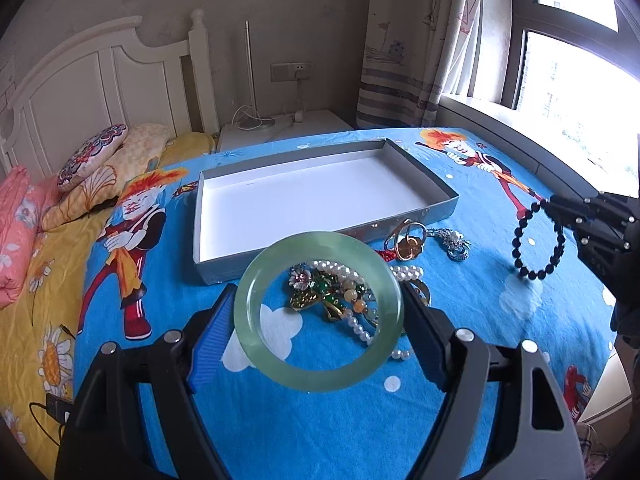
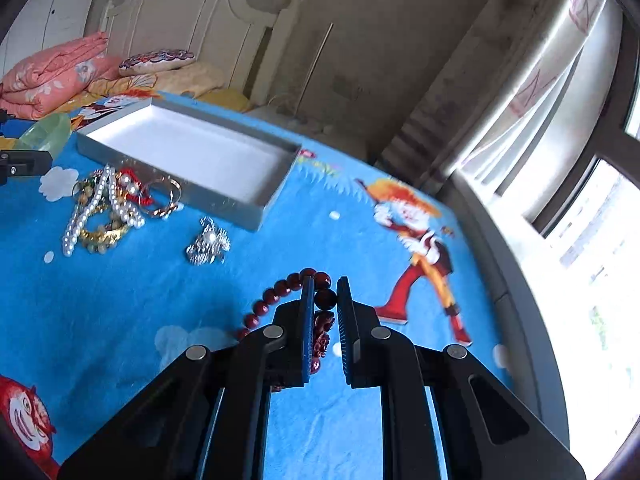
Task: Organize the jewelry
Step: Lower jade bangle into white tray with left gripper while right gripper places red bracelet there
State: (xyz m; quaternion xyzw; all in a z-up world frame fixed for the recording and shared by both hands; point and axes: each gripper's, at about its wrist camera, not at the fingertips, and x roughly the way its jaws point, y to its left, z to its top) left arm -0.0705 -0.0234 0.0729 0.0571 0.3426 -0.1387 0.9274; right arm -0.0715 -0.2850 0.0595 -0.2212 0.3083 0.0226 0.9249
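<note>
Jade bangle (image 1: 318, 312) clamped in left gripper (image 1: 320, 320); right gripper (image 2: 325, 292) pinches bead bracelet (image 2: 280, 300).

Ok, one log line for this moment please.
left hand-held gripper: shut on green jade bangle | right hand-held gripper: shut on dark red bead bracelet | grey box: empty | pearls: on blanket
</note>
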